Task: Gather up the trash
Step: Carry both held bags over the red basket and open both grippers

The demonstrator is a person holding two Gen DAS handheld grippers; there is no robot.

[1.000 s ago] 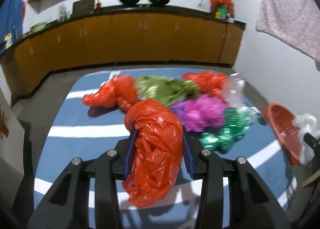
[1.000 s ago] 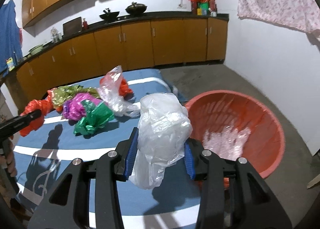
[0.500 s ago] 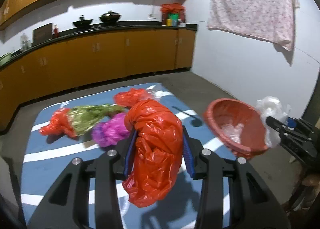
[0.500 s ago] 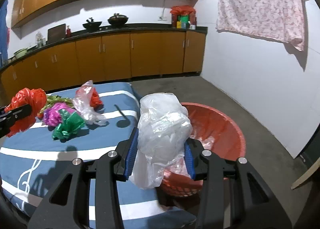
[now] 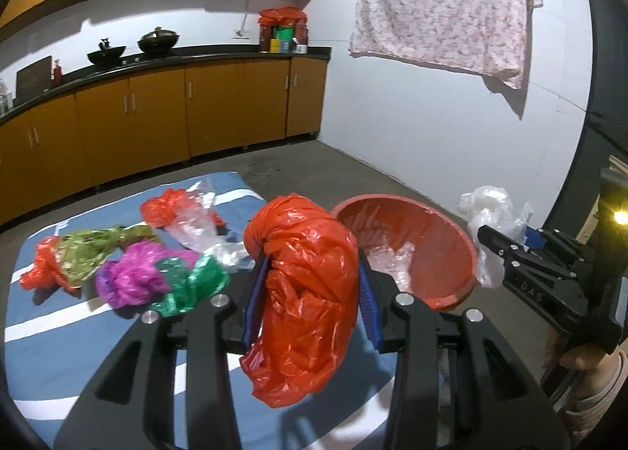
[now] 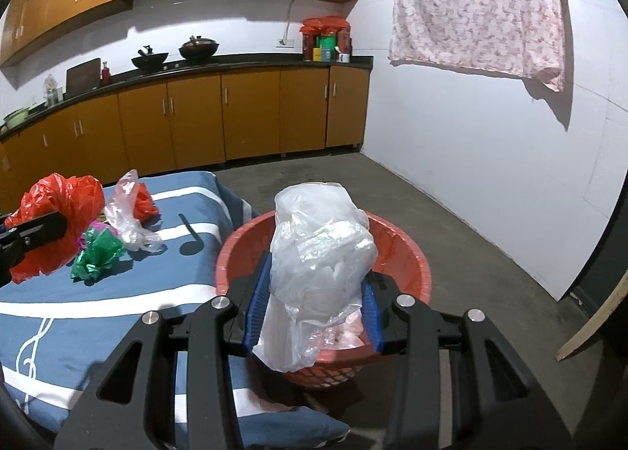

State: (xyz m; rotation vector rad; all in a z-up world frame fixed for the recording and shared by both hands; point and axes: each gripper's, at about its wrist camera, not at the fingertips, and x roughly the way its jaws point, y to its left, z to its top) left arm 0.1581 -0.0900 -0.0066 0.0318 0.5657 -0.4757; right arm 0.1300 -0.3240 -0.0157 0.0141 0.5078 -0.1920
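Between my left gripper's (image 5: 310,304) blue pads sits an orange bag (image 5: 306,293), pinched firm, with the red basin (image 5: 463,246) just beyond on the floor and more crumpled bags (image 5: 129,265) left on the blue mat (image 5: 59,332). From the right wrist view, my right gripper (image 6: 314,304) clamps a clear bag (image 6: 318,269) over the basin's rim (image 6: 416,257). Light plastic could drift outside the basin if I let go too early.
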